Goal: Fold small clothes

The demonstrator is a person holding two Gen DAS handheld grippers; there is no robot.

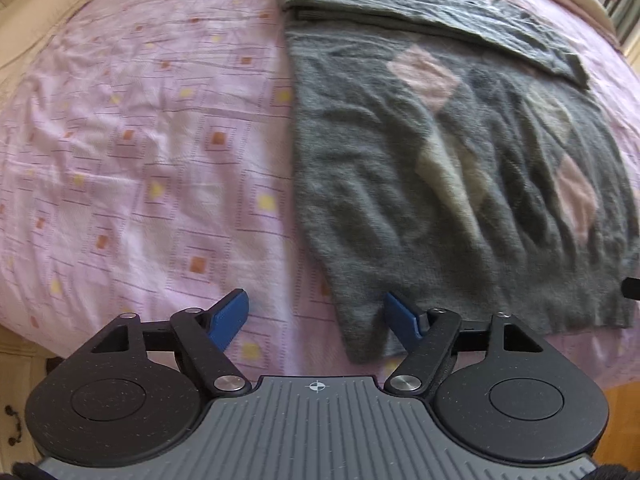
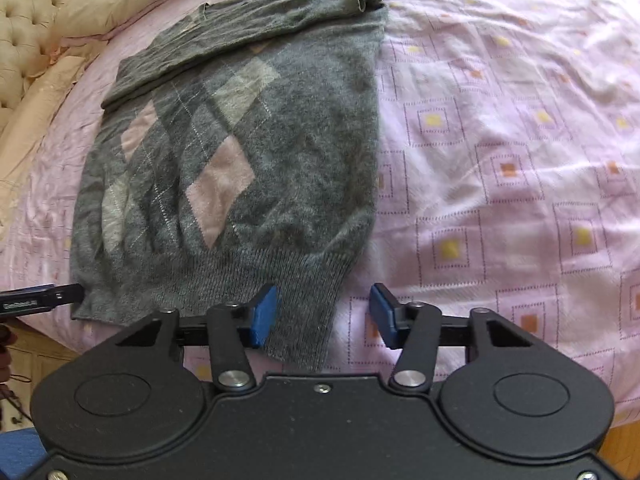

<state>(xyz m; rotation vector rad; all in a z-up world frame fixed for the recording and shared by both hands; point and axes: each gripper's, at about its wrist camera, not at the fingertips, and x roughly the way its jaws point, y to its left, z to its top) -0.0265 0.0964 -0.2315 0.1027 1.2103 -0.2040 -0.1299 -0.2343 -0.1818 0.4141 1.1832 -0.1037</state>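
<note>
Blue-padded fingers of the right gripper sit nearest the lens, spread wide and holding nothing; the ribbed hem corner of the sweater lies in the gap between them, closer to the left-side pad. Ahead of both pairs of jaws stretches the bed sheet, pink with small yellow and orange squares, and on it the grey sweater lies flat, diamond pattern up, both sleeves already laid across the chest at the far end. Beyond that, up and to the left of the right jaws, a beige tufted headboard shows.

The left gripper is likewise released, its pads well apart. The opposite hem corner of the sweater reaches down to just beside its right-side pad, while the left-side pad hangs over bare sheet.

Judging from this, the step in hand is taking the two hem corners to fold the body up toward the collar. To do it well, each gripper should slide forward so the ribbing sits deep between the pads, catching both layers of knit but not the sheet beneath, then close together and lift evenly so the fold lands square.
</note>
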